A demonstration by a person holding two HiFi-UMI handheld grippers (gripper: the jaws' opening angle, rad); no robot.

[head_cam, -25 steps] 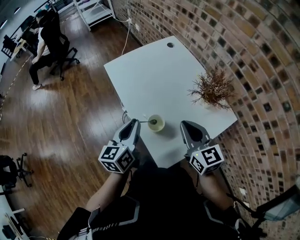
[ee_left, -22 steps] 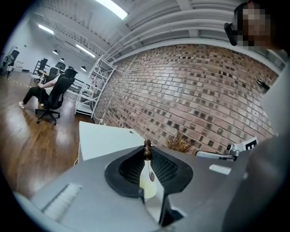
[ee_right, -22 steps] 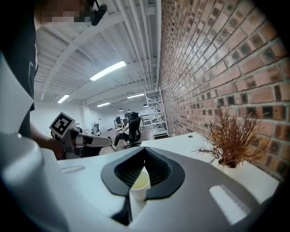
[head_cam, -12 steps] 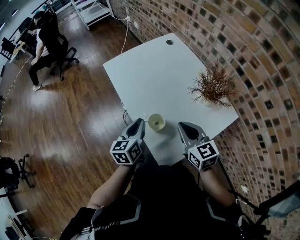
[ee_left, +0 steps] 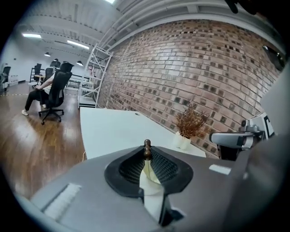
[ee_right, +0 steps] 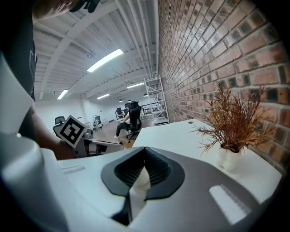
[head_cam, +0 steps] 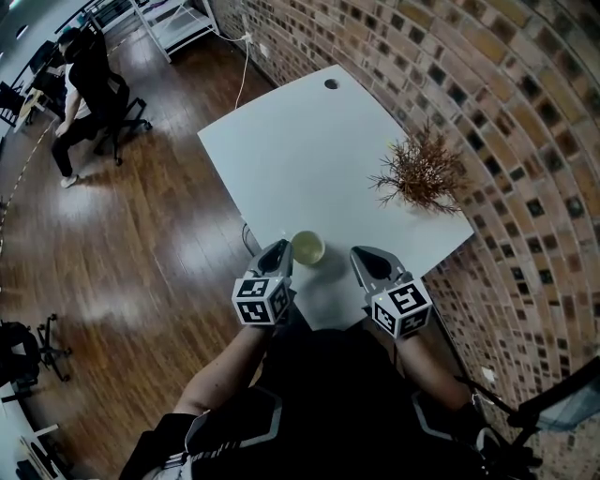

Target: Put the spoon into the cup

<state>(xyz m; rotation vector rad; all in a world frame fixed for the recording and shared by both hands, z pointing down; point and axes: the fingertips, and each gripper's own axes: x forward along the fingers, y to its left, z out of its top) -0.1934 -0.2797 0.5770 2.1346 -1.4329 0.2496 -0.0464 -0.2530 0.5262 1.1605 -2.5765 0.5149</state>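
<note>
Brown spoon (ee_left: 147, 153) end pinched between left fingers (ee_left: 130, 169) | right fingers (ee_right: 128, 172) closed

Brick wall (head_cam: 506, 103) runs 12 to 4 o'clock in the head view. Dark wooden floor (head_cam: 122, 253) fills 7 to 11. White table (head_cam: 281, 150) sits mid-frame with one edge along the wall, a cable hole (head_cam: 331, 83) at its 12 o'clock corner and a dried plant (head_cam: 422, 173) in a white pot at 2. White metal rack (head_cam: 178, 19) at 11. Person on an office chair (head_cam: 89, 84) at 10. Ceiling strip lights (ee_right: 105, 60) are on.
</note>
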